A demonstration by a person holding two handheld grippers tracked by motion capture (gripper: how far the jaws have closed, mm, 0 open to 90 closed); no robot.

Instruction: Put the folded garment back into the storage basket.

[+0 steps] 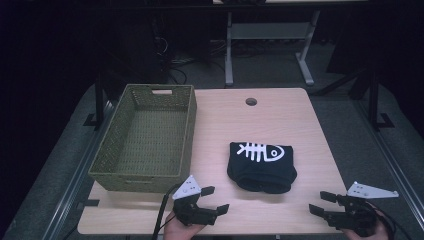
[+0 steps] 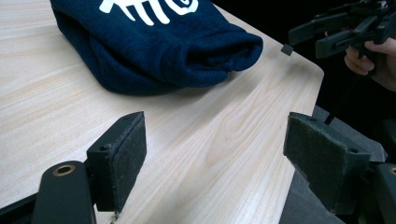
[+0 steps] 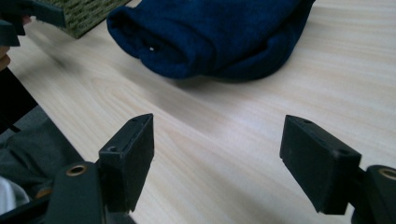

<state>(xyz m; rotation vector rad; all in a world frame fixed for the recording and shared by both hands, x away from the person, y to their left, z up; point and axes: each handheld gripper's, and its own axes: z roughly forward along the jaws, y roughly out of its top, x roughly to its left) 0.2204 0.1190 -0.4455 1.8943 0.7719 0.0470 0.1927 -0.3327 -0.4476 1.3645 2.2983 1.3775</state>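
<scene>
At the near edge of the pale wood-grain table (image 1: 300,125) the two grippers wait with nothing in them: the left gripper (image 1: 216,199) has its jaws spread wide over bare tabletop, the fuzzy dark pads (image 2: 133,154) clearly apart in the left gripper view, and the right gripper (image 1: 320,202) is just as wide, its plain black jaws framing empty wood in the right gripper view. Between them and a little farther in lies the folded navy sweatshirt (image 1: 261,166), flat on the table, right of the basket and apart from it. It sits ahead and to the right of the left gripper, ahead and to the left of the right one, and both point inward at it; the left looks slightly the nearer, though the difference is small. The bundle's long axis runs roughly across the table, its rounded, rolled fold facing the person and a white fish-skeleton print (image 1: 260,151) on the top toward the far side. The cloth looks thick, soft and knit-textured, likely to sag if lifted from one end, so a two-sided pick-up at the near fold seems the sensible approach. Farther left, the rectangular olive woven basket (image 1: 187,130) stands empty, with stiff ribbed walls and a cut-out handle at its far end.
</scene>
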